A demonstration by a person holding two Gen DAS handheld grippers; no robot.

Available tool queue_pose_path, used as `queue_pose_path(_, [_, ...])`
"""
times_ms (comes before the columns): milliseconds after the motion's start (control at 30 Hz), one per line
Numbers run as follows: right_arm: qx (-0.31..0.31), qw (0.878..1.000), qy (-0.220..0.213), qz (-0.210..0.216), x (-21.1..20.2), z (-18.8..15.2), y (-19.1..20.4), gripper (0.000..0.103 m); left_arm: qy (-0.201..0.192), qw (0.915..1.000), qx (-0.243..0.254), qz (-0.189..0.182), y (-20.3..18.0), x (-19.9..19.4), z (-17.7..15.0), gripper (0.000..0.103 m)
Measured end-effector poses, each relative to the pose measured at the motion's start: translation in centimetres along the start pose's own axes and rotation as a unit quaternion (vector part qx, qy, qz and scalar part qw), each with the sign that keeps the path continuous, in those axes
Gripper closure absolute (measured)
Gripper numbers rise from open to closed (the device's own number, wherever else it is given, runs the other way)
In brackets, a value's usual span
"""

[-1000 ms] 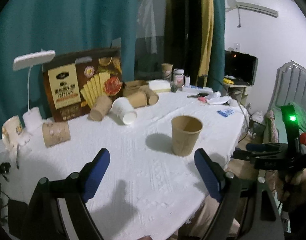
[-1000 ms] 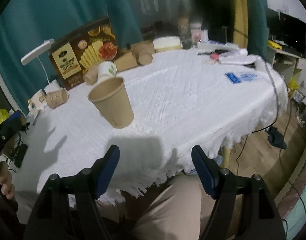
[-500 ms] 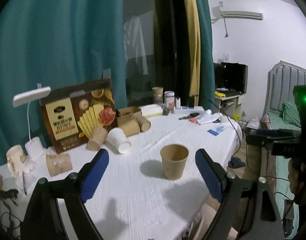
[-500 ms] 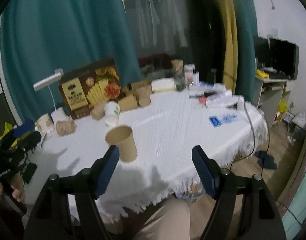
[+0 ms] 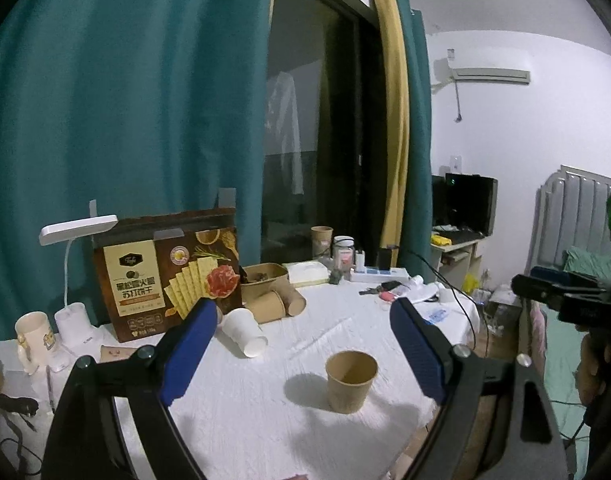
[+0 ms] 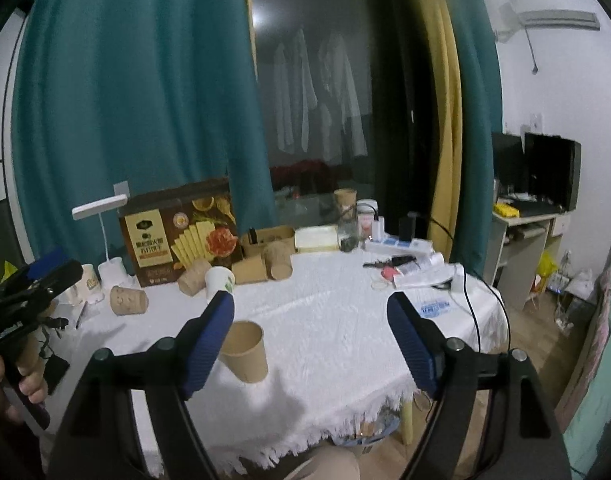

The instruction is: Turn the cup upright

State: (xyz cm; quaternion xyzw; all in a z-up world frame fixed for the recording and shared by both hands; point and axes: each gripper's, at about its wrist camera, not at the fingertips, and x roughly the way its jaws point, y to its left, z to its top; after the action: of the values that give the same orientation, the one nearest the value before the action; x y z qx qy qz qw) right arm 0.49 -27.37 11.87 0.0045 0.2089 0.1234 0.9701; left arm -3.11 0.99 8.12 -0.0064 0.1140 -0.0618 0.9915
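Both grippers are being pulled back and raised since the earlier frames. The cup (image 5: 350, 380) is being left upright on the surface (image 5: 265, 420), below and between the left gripper (image 5: 303, 354) jaws, which are spread and empty, as are those of the right gripper (image 6: 311, 344). The flip is judged done; only withdrawal is being called for.

The left finger (image 6: 209, 344) of the right gripper hides one side of the brown cup (image 6: 245, 356). The small print on the cracker box (image 5: 165, 280) is too small to read. The right gripper (image 5: 565, 300) is cut off by the edge in the left wrist view.
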Motion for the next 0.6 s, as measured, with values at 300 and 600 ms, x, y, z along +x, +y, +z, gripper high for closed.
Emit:
queue_pose_path(300, [-0.021, 1.0, -0.004, 0.018, 2.4, 0.4, 2.4, 0.025, 0.003, 0.9996, -0.002, 0.03, 2.6, 1.0, -0.6, 0.015])
queue_pose_path(600, [-0.022, 0.999, 0.011, 0.034, 5.3, -0.3, 3.7, 0.025, 0.002, 0.9992, 0.003, 0.04, 3.7, 1.8, -1.1, 0.015])
